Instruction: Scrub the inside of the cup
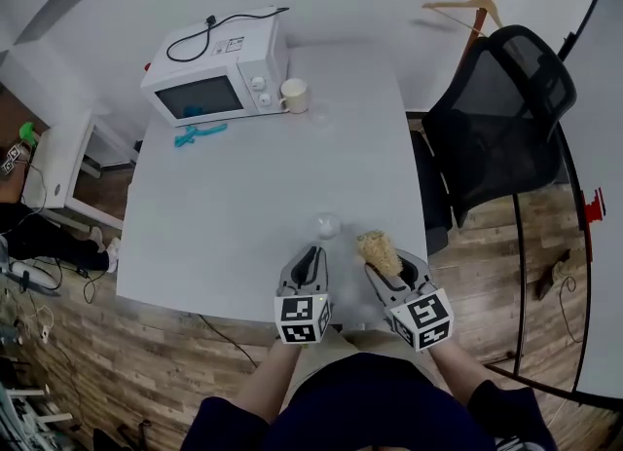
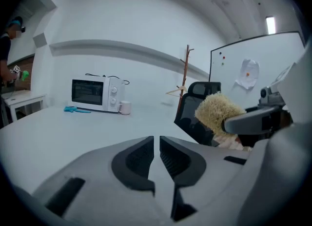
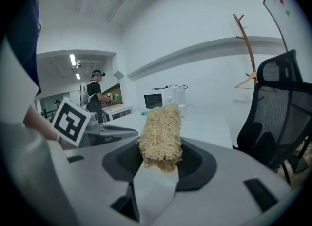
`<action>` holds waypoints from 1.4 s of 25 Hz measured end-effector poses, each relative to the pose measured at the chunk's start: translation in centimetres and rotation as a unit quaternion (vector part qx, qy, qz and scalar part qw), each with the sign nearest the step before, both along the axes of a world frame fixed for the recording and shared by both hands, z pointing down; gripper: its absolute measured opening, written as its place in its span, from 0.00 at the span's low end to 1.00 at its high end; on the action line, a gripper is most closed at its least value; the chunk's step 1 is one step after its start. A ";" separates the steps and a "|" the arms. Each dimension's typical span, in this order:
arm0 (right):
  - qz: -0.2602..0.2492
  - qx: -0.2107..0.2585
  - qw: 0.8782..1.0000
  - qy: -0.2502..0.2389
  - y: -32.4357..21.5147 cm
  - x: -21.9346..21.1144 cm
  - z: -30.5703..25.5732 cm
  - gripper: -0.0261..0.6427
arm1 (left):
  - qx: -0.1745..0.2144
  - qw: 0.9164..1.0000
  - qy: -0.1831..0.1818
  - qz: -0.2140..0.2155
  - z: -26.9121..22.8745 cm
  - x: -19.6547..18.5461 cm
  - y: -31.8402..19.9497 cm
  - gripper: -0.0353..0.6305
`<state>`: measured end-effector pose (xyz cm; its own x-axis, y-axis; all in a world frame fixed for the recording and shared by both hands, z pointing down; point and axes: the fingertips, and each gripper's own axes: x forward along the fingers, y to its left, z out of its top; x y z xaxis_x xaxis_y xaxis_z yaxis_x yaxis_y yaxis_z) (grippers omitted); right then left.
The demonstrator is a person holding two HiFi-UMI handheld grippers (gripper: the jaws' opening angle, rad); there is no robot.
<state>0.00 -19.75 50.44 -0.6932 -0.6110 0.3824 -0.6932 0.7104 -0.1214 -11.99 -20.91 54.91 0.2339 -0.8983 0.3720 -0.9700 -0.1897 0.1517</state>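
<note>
Your right gripper [image 3: 161, 160] clamps the scrubber [image 3: 161, 132], which sticks out past the fingers [image 3: 197, 161]; the chair [image 3: 275, 117] stands to their right

Both units are the same build. Left gripper [image 1: 312, 250] and right gripper [image 1: 378, 262] have matte grey moulded shells, wide and rounded. The jaws are lined in black, with black ribbed pads [image 2: 139, 157] on the inner faces. Black rectangular slots [image 2: 65, 195] are cut into the shell top on either side. Each unit has a marker cube at the rear, left cube [image 1: 303, 317] and right cube [image 1: 423, 319], with white faces and black square codes. The person wears a dark navy top [image 1: 360, 405] with short sleeves [image 1: 210, 426], and there is pale beige cloth [image 1: 336, 347] at the lap.
</note>
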 end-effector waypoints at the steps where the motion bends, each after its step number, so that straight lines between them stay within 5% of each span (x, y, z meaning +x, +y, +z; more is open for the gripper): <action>1: 0.002 0.001 1.000 -0.002 0.3 0.0 -0.1 0.31 | 0.006 1.000 0.010 0.000 -0.7 0.0 0.3 0.13; 14: 0.072 -0.041 0.994 -0.068 7.4 -1.6 -2.0 0.31 | 0.004 0.999 0.008 0.033 -4.4 -0.5 8.3 0.09; 35: 0.088 -0.021 0.991 -0.100 21.4 -4.3 -4.2 0.31 | -0.004 0.999 0.001 0.047 -5.9 -3.5 23.4 0.09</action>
<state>-4.31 1.63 46.25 -0.6422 -0.7155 0.2750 -0.7646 0.5726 -0.2960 -15.53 2.49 48.96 0.3183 -0.8692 0.3783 -0.9475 -0.2791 0.1559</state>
